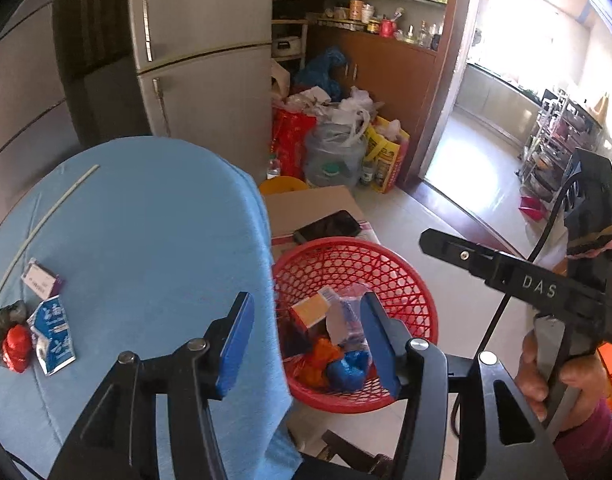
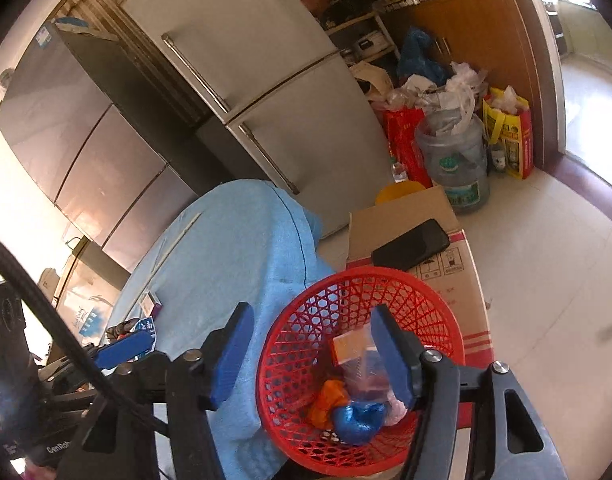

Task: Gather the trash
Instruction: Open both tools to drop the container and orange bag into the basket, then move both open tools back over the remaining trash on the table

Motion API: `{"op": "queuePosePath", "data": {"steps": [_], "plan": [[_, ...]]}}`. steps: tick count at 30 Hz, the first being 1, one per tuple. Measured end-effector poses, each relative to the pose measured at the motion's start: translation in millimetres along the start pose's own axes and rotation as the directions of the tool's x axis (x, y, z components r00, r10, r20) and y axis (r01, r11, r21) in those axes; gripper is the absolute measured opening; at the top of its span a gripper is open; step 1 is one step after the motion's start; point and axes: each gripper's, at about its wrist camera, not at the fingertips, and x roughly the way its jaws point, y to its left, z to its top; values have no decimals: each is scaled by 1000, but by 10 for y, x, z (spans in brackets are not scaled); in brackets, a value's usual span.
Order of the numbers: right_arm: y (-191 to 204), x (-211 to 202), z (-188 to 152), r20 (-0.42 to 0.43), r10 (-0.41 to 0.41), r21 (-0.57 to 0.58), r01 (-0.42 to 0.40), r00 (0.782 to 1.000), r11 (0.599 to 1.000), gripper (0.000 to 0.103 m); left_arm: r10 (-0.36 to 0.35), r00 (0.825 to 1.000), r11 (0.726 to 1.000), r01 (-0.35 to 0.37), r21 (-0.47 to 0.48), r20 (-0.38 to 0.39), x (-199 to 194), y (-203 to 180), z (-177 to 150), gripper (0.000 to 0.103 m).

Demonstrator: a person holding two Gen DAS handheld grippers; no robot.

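Both pairs of tongs hang spread wide and carry nothing. The left tongs (image 1: 306,340) straddle the edge of the blue-clothed counter (image 1: 145,220), their left pad over the cloth and their right pad over the red basket (image 1: 410,280). The right tongs (image 2: 312,354) hover likewise, with their right pad above the basket's inside.

The basket stands on a cardboard box (image 1: 306,204) just beside the counter, below its top. It already holds an orange-and-white carton (image 1: 312,310), a clear wrapper, an orange wad and a blue wad (image 1: 346,372).

The trash not yet collected lies on the counter, well to the left of the left tongs and away from the basket: a blue-and-white sachet (image 1: 53,340), a red wrapper (image 1: 15,350) touching it with a dark crumpled piece just behind, and a small purple-edged box (image 1: 41,280) a little farther forward. A thin white stick (image 1: 45,220) runs long across the cloth beyond them.

The left tongs seem much the nearer to this cluster; the right tongs would have to cross the left hand's rig. The sachet's long axis runs roughly forward and away, so the left tongs likely need to swing left and close across its short width.
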Motion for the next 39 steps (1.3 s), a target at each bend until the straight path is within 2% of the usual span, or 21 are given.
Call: {"op": "queuePosePath", "data": {"steps": [7,12,17,20,26,28,32,39], "plan": [[191,0,-30,10,9,-34,-9,1000,999,65,117,993,993,-117,-17,-12,-225,284,-291,62],[445,34,-77,2,22,-86,-22,1000,996,65,156,987,986,-158,-46,-47,-371,542,-634,63],[773,81,-167,-20,38,-153,-40,999,987,65,200,976,967,-211,-141,-85,-549,949,-1063,63],[938,140,-230,-46,49,-178,-56,998,982,65,226,970,944,-242,-225,-93,-687,1244,-1263,63],[1312,318,-352,-112,79,-220,-102,991,970,65,326,941,869,-335,-364,-88,-1038,1865,-1632,63],[1466,399,-403,-141,89,-239,-122,986,963,65,337,937,846,-345,-406,-92,-1105,2031,-1733,63],[1848,607,-536,-218,124,-275,-183,968,944,65,356,930,798,-355,-487,-93,-1250,2343,-1922,63],[2478,1024,-683,-336,170,-309,-279,927,909,65,397,913,749,-381,-542,-93,-1372,2685,-2099,63]]}}
